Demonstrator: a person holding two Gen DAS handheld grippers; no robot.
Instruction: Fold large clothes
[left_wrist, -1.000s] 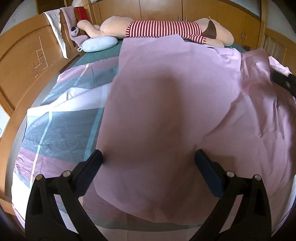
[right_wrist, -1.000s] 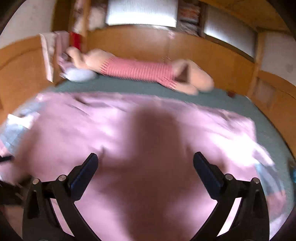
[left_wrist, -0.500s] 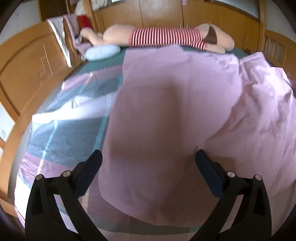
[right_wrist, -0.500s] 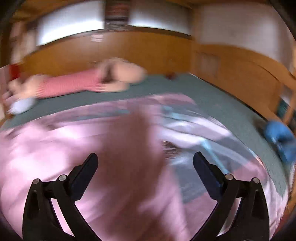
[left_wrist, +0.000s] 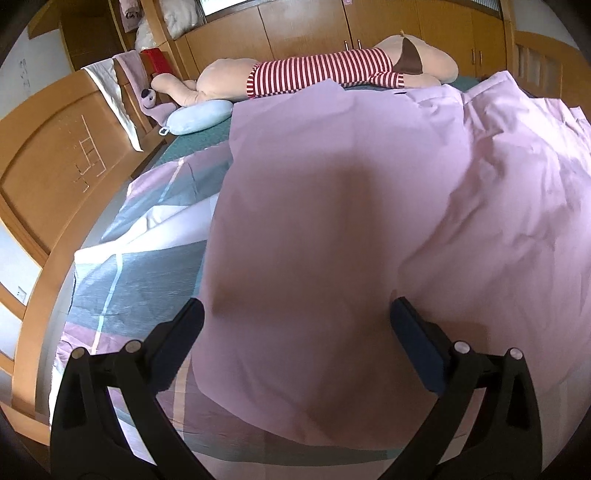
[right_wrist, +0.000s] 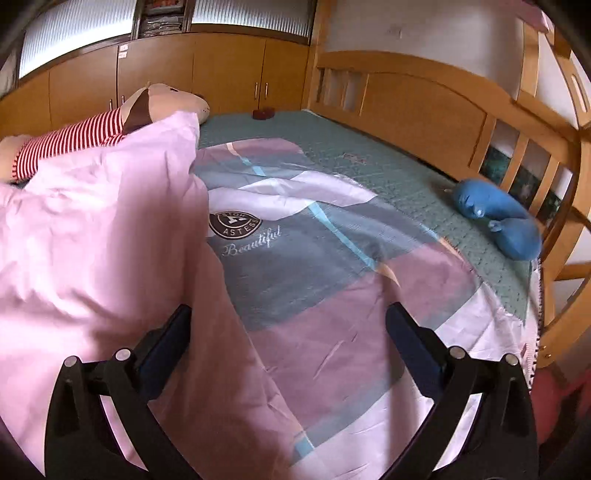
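A large pink cloth (left_wrist: 332, 221) lies folded over on the bed, its underside a patterned grey, pink and white print (right_wrist: 332, 266) with a round logo. In the left wrist view the pink layer is smooth on the left and rumpled on the right. My left gripper (left_wrist: 295, 321) hovers open over the near edge of the pink layer, nothing between its fingers. My right gripper (right_wrist: 288, 325) is open above the border between the pink fold (right_wrist: 92, 240) and the exposed printed side, holding nothing.
A long plush toy in a red-striped shirt (left_wrist: 321, 70) lies along the far side by wooden cabinets. A light blue pillow (left_wrist: 199, 116) sits at the far left, a blue neck pillow (right_wrist: 506, 225) by the wooden bed rail (right_wrist: 424, 107). Green mattress cover (right_wrist: 388, 162) shows beyond the cloth.
The right gripper's view has swung right, from the pink cloth's middle to its right edge and the printed side. The left gripper has barely shifted and stays open.
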